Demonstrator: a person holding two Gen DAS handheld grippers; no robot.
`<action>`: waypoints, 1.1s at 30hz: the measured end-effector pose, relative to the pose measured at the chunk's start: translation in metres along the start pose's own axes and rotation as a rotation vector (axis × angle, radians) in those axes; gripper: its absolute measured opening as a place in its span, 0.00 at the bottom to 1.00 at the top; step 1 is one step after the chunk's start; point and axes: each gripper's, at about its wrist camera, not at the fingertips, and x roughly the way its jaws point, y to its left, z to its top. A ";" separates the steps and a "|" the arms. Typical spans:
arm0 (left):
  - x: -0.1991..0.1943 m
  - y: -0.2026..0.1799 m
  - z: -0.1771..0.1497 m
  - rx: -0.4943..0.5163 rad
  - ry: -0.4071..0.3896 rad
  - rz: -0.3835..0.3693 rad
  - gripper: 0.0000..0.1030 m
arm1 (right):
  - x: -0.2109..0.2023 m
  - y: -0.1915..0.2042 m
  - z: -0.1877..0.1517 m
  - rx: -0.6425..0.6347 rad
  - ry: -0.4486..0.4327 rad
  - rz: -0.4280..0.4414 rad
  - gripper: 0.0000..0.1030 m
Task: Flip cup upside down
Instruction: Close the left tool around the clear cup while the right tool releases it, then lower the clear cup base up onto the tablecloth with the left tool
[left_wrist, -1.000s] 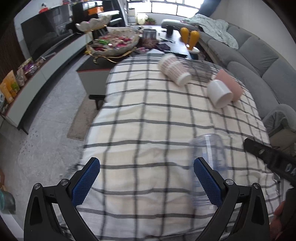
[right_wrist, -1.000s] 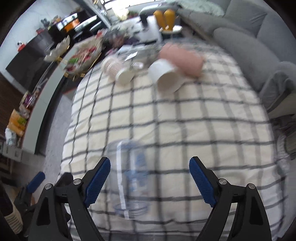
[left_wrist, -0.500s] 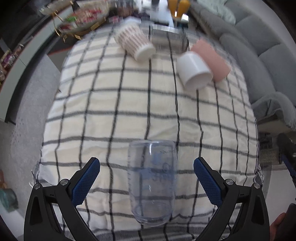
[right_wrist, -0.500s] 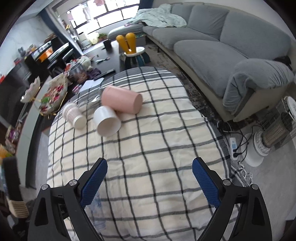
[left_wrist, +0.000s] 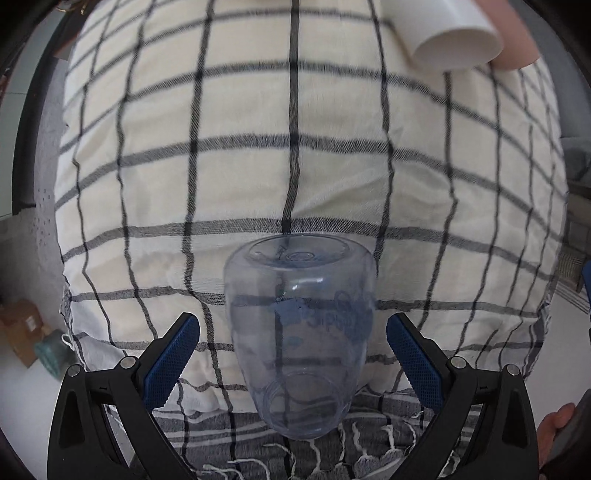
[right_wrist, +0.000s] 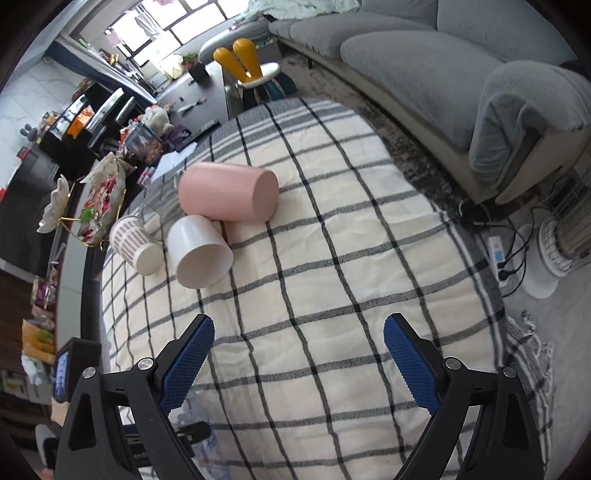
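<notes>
A clear plastic cup (left_wrist: 299, 332) with blue print stands upside down near the front edge of the checked tablecloth (left_wrist: 258, 147), its base up. My left gripper (left_wrist: 293, 354) is open, with a blue pad on each side of the cup and a gap on both sides. In the right wrist view the cup (right_wrist: 195, 443) shows only faintly at the lower left, behind the left finger. My right gripper (right_wrist: 299, 354) is open and empty, above the cloth to the cup's right.
A white cup (right_wrist: 199, 254), a pink cup (right_wrist: 229, 192) and a patterned cup (right_wrist: 135, 243) lie on their sides at the far end of the table. A grey sofa (right_wrist: 443, 55) is to the right, a heater (right_wrist: 561, 243) on the floor, a cluttered low table (right_wrist: 147, 140) beyond.
The left gripper has moved closer and lower, so the clear cup now sits between its pads. The right gripper has moved away from the cup, which has slipped to that view's lower left.
</notes>
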 end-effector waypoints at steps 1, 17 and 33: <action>0.003 -0.001 0.003 0.001 0.016 0.004 1.00 | 0.003 -0.001 0.001 0.001 0.007 0.000 0.91; 0.038 -0.009 0.016 0.006 0.087 -0.014 0.69 | 0.048 0.001 0.003 0.012 0.123 0.031 0.91; -0.086 0.006 -0.041 0.070 -0.543 -0.078 0.69 | -0.019 -0.002 -0.010 0.003 -0.038 0.057 0.91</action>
